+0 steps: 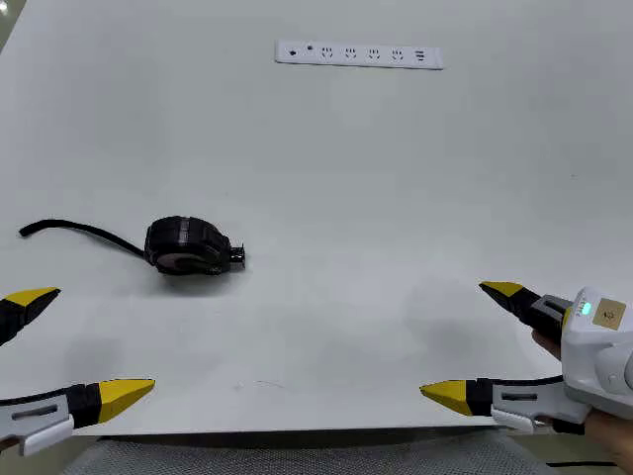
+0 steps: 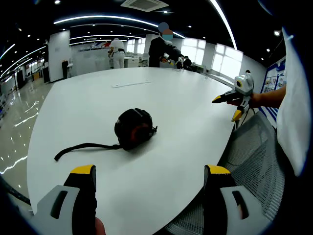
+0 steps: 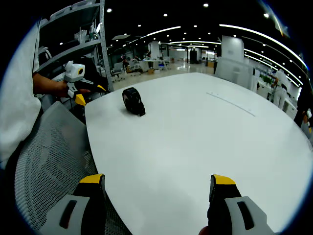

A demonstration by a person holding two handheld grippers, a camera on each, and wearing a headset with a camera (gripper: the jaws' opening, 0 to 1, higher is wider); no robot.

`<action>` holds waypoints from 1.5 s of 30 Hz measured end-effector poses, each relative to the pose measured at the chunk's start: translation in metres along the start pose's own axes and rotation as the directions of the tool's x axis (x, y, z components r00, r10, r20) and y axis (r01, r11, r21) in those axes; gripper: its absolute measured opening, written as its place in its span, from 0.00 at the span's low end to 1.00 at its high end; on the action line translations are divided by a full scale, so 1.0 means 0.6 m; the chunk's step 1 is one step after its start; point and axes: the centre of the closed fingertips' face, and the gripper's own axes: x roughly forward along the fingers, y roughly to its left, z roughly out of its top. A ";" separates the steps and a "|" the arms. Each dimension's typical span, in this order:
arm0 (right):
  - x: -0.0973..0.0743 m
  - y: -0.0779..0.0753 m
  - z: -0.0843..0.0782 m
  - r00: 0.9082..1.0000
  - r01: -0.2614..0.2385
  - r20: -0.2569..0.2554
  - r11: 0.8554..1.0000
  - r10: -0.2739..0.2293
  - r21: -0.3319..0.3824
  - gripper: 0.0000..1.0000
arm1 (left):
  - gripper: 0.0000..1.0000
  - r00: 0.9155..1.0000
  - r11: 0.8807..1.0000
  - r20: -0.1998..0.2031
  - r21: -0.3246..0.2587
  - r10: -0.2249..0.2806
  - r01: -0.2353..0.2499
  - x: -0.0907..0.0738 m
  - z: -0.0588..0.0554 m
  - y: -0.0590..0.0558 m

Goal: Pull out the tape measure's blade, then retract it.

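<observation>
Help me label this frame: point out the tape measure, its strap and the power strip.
tape measure [image 1: 188, 247]: head view, middle of the case.
strap [image 1: 84, 229]: head view, midway along it.
power strip [image 1: 358, 53]: head view, centre of its body.

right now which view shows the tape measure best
The left gripper view: the black tape measure sits nearest and largest there, its strap trailing across the table. The head view shows it smaller, from above, strap too. The right gripper view shows it small and far off.
</observation>
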 end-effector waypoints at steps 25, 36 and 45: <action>0.000 -0.001 -0.004 1.000 -0.008 -0.017 1.000 0.007 -0.011 0.87 | 0.88 1.000 1.000 -0.019 0.002 -0.013 0.014 0.002 -0.009 -0.003; 0.008 -0.001 -0.001 1.000 -0.014 -0.017 1.000 0.014 -0.015 0.87 | 0.88 0.999 0.999 -0.021 0.026 -0.030 0.031 0.013 -0.001 -0.003; 0.024 -0.001 0.007 0.999 -0.041 -0.023 0.998 0.040 -0.044 0.87 | 0.87 0.999 0.998 -0.017 0.037 -0.043 0.043 0.023 0.009 0.002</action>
